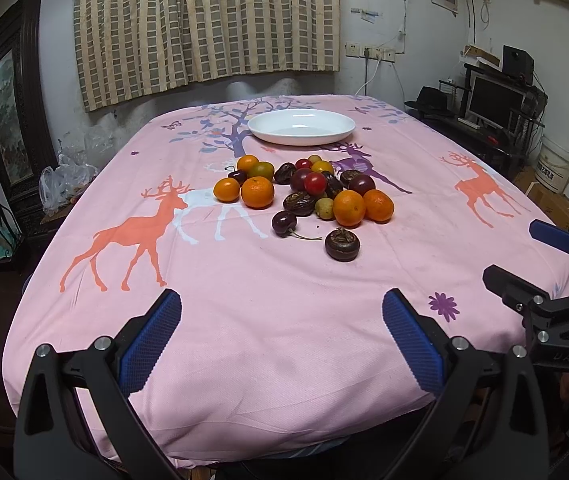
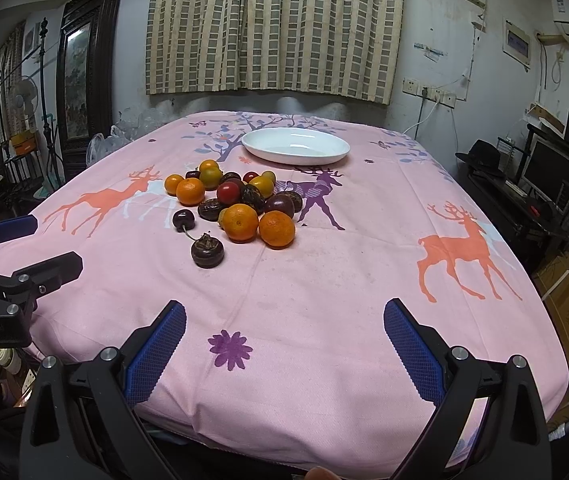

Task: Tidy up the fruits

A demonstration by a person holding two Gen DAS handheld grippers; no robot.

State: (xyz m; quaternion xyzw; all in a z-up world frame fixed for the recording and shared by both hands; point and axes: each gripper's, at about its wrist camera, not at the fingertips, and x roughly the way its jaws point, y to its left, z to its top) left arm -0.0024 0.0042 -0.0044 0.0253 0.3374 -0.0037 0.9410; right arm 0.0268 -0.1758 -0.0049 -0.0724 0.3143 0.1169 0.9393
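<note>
Grippers: my left gripper (image 1: pixel 282 336) and right gripper (image 2: pixel 284 340) both hang with jaws spread wide, holding nothing, low over the near table edge.
Fruit pile (image 1: pixel 304 188): ahead of both grippers, mid-table, loose on the pink cloth (image 1: pixel 284 300); oranges, cherries, small tomatoes, dark round fruit.
Nearest piece: a dark round fruit (image 1: pixel 342 244), ahead and slightly right of my left gripper, apart from the pile.
White plate (image 1: pixel 301 127): beyond the pile, empty.
Risk: I judge round fruit may roll if nudged; a hard squeeze could bruise cherries.
</note>
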